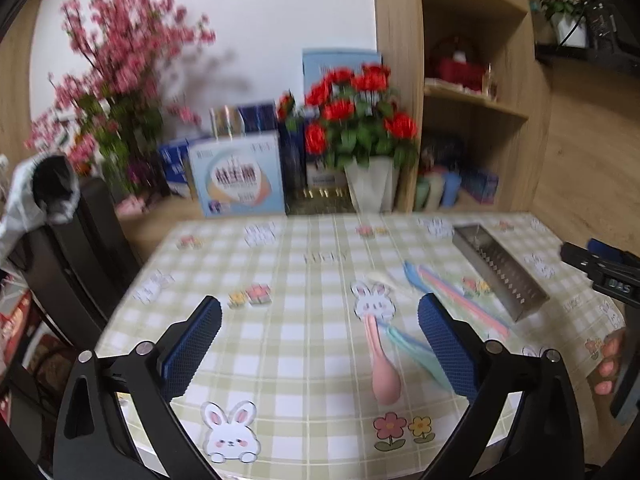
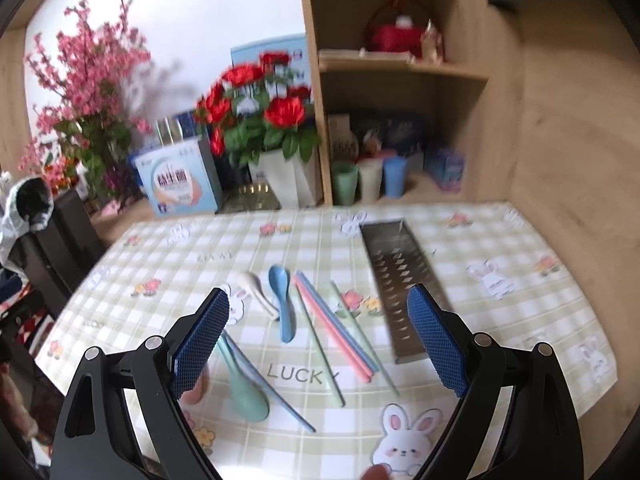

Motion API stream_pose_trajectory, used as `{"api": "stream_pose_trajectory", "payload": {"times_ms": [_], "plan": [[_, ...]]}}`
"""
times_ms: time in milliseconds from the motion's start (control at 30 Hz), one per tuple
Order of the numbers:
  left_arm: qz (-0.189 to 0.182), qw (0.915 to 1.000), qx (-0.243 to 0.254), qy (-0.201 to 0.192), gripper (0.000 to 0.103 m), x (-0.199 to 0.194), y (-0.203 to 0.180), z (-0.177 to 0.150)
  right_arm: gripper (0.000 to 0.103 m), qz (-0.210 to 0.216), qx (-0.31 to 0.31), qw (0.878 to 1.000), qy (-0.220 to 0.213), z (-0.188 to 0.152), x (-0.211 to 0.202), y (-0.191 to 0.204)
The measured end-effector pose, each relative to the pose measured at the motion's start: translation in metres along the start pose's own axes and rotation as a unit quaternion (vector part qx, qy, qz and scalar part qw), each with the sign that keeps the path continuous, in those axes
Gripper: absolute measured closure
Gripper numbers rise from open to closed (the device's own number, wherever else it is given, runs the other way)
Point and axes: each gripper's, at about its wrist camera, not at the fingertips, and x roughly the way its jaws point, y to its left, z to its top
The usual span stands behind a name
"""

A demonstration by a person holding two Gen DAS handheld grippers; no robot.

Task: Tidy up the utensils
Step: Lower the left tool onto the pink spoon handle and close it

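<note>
Spoons and chopsticks lie loose on the checked tablecloth. In the right wrist view I see a blue spoon (image 2: pixel 281 300), a white spoon (image 2: pixel 256 290), a green spoon (image 2: pixel 244 384), pink and blue chopsticks (image 2: pixel 336 328) and a green chopstick (image 2: pixel 320 344). A perforated steel utensil tray (image 2: pixel 400 280) lies empty to their right. The left wrist view shows a pink spoon (image 1: pixel 382 364), the green spoon (image 1: pixel 416 354) and the tray (image 1: pixel 500 270). My left gripper (image 1: pixel 320 348) and right gripper (image 2: pixel 318 340) are both open and empty above the table.
Beyond the table's far edge stand red flowers in a white vase (image 2: pixel 280 176), boxes (image 2: pixel 176 184), a pink blossom plant (image 1: pixel 116 80) and a wooden shelf with cups (image 2: pixel 368 180). A black chair (image 1: pixel 76 248) stands at the left. The right gripper shows in the left wrist view (image 1: pixel 600 272).
</note>
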Motion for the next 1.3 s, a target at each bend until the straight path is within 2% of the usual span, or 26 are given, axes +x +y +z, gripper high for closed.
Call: {"api": "stream_pose_trajectory", "payload": {"times_ms": [33, 167, 233, 333, 500, 700, 800, 867, 933, 1033, 1200, 1267, 1300], "plan": [[-0.01, 0.9999, -0.001, 0.014, 0.02, 0.011, 0.0, -0.005, 0.015, -0.007, -0.004, 1.0, 0.008, -0.003, 0.012, 0.003], [-0.041, 0.9966, 0.007, 0.071, 0.036, 0.054, -0.008, -0.026, 0.015, -0.004, 0.008, 1.0, 0.025, -0.024, 0.039, 0.004], [-0.063, 0.9931, 0.01, 0.099, 0.048, 0.075, -0.015, -0.039, 0.015, 0.01, 0.014, 0.999, 0.042, -0.035, 0.051, 0.002], [-0.09, 0.9866, 0.002, 0.136, 0.064, 0.104, -0.023, -0.052, 0.015, 0.005, 0.019, 0.998, 0.06, -0.055, 0.064, -0.001], [-0.119, 0.975, -0.046, 0.182, 0.067, 0.145, -0.026, -0.059, 0.016, 0.009, 0.031, 0.995, 0.094, -0.076, 0.083, -0.008], [-0.118, 0.9682, -0.035, 0.218, 0.067, 0.172, -0.039, -0.071, 0.016, 0.015, 0.047, 0.994, 0.099, -0.078, 0.094, -0.017], [-0.119, 0.9643, -0.049, 0.231, 0.068, 0.185, -0.038, -0.076, 0.016, 0.02, 0.05, 0.993, 0.104, -0.08, 0.099, -0.019], [-0.123, 0.9613, -0.063, 0.238, 0.071, 0.192, -0.037, -0.078, 0.016, 0.025, 0.051, 0.992, 0.109, -0.081, 0.102, -0.018], [-0.124, 0.9595, -0.063, 0.245, 0.083, 0.199, -0.038, -0.08, 0.016, 0.031, 0.051, 0.992, 0.112, -0.083, 0.105, -0.017], [-0.124, 0.9608, -0.055, 0.242, 0.087, 0.203, -0.042, -0.079, 0.016, 0.038, 0.05, 0.991, 0.117, -0.084, 0.108, -0.014], [-0.126, 0.9599, -0.059, 0.243, 0.086, 0.205, -0.042, -0.08, 0.016, 0.042, 0.043, 0.991, 0.116, -0.084, 0.108, -0.008], [-0.126, 0.9584, -0.07, 0.247, 0.077, 0.205, -0.039, -0.082, 0.016, 0.042, 0.044, 0.991, 0.116, -0.084, 0.108, -0.008], [-0.12, 0.9591, -0.07, 0.246, 0.069, 0.205, -0.038, -0.084, 0.016, 0.042, 0.046, 0.991, 0.116, -0.084, 0.107, -0.008]]}}
